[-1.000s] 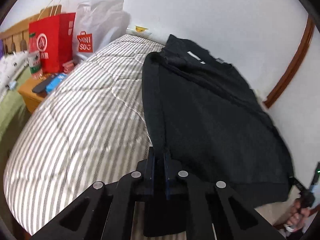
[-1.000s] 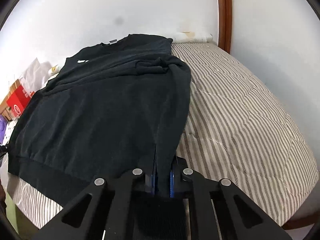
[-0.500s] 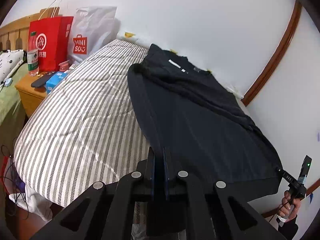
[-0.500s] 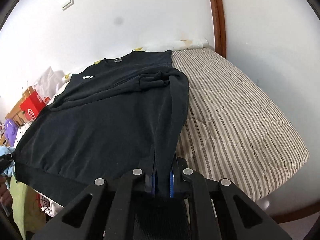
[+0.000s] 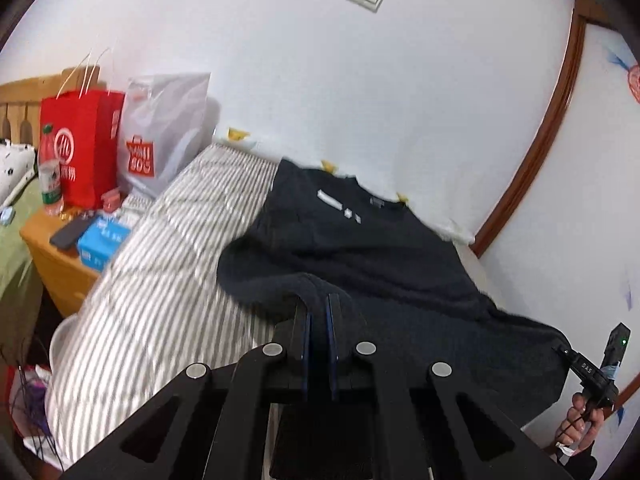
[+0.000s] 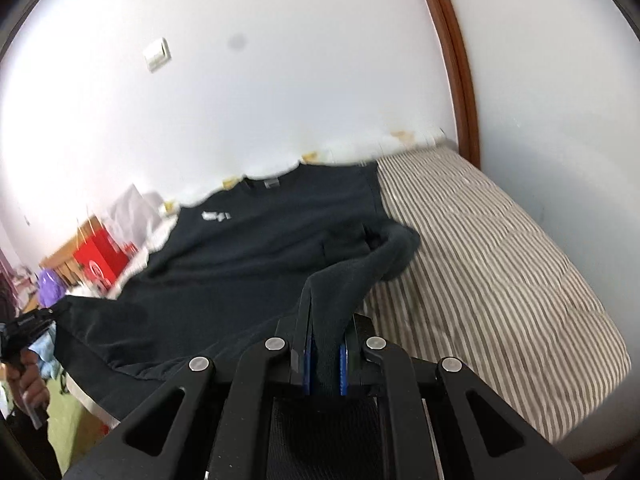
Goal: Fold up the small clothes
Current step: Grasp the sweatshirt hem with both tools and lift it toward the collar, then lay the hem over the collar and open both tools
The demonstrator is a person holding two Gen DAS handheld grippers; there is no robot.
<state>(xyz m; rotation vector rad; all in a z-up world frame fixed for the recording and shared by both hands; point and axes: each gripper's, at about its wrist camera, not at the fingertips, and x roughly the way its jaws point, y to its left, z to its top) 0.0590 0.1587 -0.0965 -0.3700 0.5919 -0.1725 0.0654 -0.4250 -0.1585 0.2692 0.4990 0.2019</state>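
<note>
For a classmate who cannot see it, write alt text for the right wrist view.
The right gripper is shut on the near hem of a black sweatshirt, lifting it off a striped mattress. At far left, a hand holds the left gripper at the opposite corner.

"mini" on the grey plastic bag (image 5: 160,140); "das" on the right hand-held gripper (image 5: 586,368).

1 sweatshirt (image 5: 384,264), 2 shopping bags (image 5: 86,148), 1 bed (image 5: 168,280).
</note>
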